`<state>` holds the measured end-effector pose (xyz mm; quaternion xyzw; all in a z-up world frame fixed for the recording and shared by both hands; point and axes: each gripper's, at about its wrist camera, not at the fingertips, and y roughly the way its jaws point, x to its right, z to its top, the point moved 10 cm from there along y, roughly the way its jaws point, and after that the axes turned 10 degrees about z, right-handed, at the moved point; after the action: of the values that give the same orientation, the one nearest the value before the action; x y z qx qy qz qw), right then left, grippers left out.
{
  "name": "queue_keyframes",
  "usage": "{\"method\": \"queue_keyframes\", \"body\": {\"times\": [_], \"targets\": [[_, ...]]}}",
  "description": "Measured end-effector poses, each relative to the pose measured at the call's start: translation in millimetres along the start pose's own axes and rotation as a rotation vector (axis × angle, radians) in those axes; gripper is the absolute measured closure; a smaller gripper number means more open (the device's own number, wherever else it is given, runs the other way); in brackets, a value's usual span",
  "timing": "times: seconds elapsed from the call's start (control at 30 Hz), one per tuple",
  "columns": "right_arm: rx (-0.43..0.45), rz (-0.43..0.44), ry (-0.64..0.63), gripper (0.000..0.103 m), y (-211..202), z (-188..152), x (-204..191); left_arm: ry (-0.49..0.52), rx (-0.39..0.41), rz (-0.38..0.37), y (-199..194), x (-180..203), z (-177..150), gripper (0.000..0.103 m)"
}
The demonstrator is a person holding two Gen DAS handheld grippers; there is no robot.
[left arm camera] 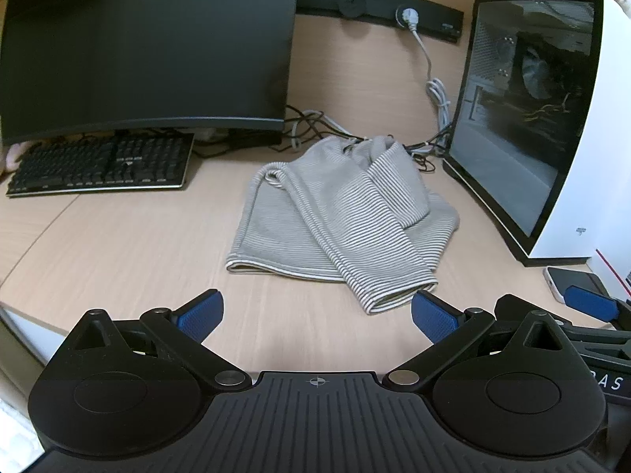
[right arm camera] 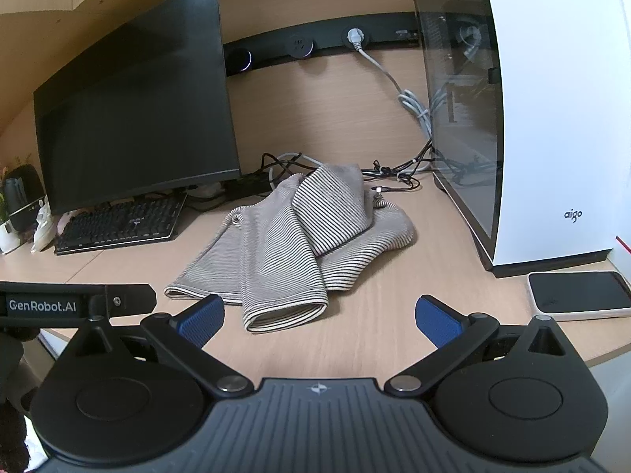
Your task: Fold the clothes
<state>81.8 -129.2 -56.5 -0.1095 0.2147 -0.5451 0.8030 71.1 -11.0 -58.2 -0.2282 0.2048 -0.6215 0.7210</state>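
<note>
A grey striped knit garment (left arm camera: 335, 213) lies loosely folded on the wooden desk (left arm camera: 118, 244), with one sleeve cuff pointing toward me. It also shows in the right wrist view (right arm camera: 292, 236). My left gripper (left arm camera: 317, 315) is open and empty, just in front of the cuff, its blue fingertips (left arm camera: 201, 311) wide apart. My right gripper (right arm camera: 321, 319) is open and empty, just in front of the cuff and slightly to its right. Part of the right gripper's blue pad shows at the right edge of the left wrist view (left arm camera: 591, 301).
A black monitor (left arm camera: 146, 51) and keyboard (left arm camera: 102, 165) stand at the back left. A white computer case (left arm camera: 532, 118) stands at the right, with cables (left arm camera: 434, 94) behind the garment. A phone (right arm camera: 579, 293) lies at the front right by the desk edge.
</note>
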Motion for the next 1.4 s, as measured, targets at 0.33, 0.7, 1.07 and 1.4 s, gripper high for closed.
{"method": "queue_keyframes", "body": {"times": [0.33,0.7,1.07,1.4], "targets": [[-0.003,-0.007,0.002,0.0,2.8,0.5,4.5,0.016,-0.014,0.004,6.1,3.4,0.7,0.0],[-0.012,-0.046,0.06,0.0,26.5,12.4,10.4,0.03,-0.046,-0.043,36.5,-0.6,16.7,0.0],[-0.034,-0.098,0.202,0.0,79.9,22.5,-4.5,0.085,-0.092,-0.16,98.1,-19.1,46.7,0.0],[-0.047,-0.232,0.264,0.0,101.8,25.6,-10.2,0.121,-0.151,-0.281,142.4,-29.8,59.4,0.0]]}}
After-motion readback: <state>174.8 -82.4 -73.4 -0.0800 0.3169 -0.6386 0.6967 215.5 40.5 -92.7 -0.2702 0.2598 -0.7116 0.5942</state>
